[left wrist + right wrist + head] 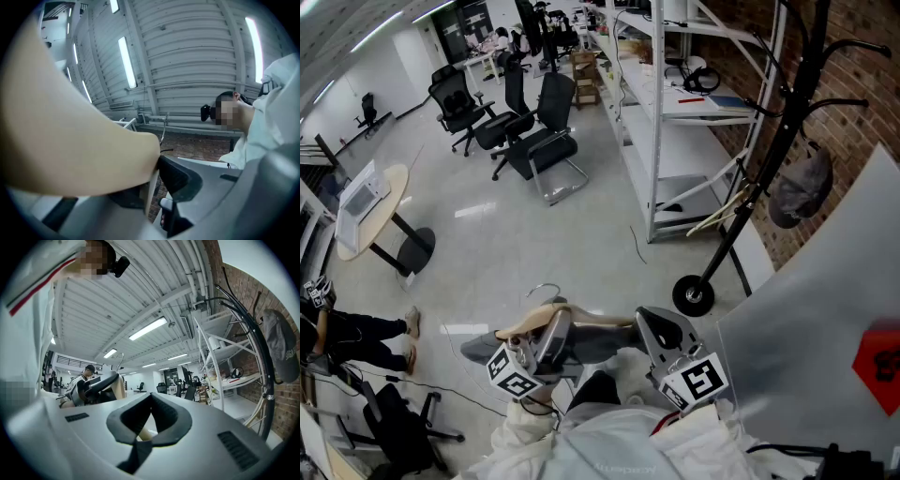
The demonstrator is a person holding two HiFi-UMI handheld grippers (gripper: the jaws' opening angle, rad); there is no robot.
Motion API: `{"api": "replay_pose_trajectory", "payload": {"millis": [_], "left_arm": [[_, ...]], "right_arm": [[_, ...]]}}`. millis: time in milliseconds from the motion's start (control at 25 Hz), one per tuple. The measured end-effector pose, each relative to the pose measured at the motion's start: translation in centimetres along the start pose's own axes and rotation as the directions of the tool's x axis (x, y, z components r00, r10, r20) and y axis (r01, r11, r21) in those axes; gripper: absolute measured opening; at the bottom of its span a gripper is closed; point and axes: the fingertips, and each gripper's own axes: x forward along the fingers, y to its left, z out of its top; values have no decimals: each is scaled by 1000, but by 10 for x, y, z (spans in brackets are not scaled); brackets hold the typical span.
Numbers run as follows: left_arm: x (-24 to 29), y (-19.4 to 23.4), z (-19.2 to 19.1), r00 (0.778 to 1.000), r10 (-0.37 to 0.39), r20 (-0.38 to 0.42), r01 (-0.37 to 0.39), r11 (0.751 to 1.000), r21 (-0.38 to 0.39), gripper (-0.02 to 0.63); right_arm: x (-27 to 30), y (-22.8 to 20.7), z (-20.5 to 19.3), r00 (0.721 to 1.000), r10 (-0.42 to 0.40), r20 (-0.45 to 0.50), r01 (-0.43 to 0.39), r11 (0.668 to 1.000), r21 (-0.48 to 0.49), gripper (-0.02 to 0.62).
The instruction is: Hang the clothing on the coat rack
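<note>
Right now the person stands with two tongs held low in front of the body, one in each hand. The left tongs [555, 323] are clamped on the single wooden hanger [525, 326]. Its jaws stand fairly wide, with the tan bar filling the space between them and one black pad pressed against it. The hanger's one metal hook [546, 289] sticks up just beside that grip.

The right tongs [661, 323] sit at the hanger's other end, jaws drawn together so that the tips meet. A sliver of tan shows through the hollow between its pads, but I cannot tell whether anything is pinched there.

The white clothing [623, 361] lies bunched under the hanger, between the two tongs and close to the person's chest. It is hard to tell apart from the person's own white sleeves.

One black coat rack [772, 155] stands well apart, off to the right against the brick wall. One grey cap [802, 183] hangs from it.

One white shelf unit [656, 112] runs along the wall beside the rack. Three black office chairs [546, 141] cluster on the open floor. One round table [389, 197] stands to the left, and one seated person [352, 330] shows at the left edge.
</note>
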Motion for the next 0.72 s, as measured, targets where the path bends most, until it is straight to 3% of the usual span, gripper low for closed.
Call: {"api": "replay_pose_trajectory", "payload": {"millis": [240, 720], "left_arm": [[11, 43, -8, 1000, 19, -9, -19, 999, -50, 100], [42, 131, 19, 998, -47, -35, 42, 991, -128, 100]], "right_arm": [[32, -20, -12, 1000, -26, -10, 26, 1000, 2, 21], [139, -45, -13, 997, -67, -23, 67, 998, -23, 22]]}}
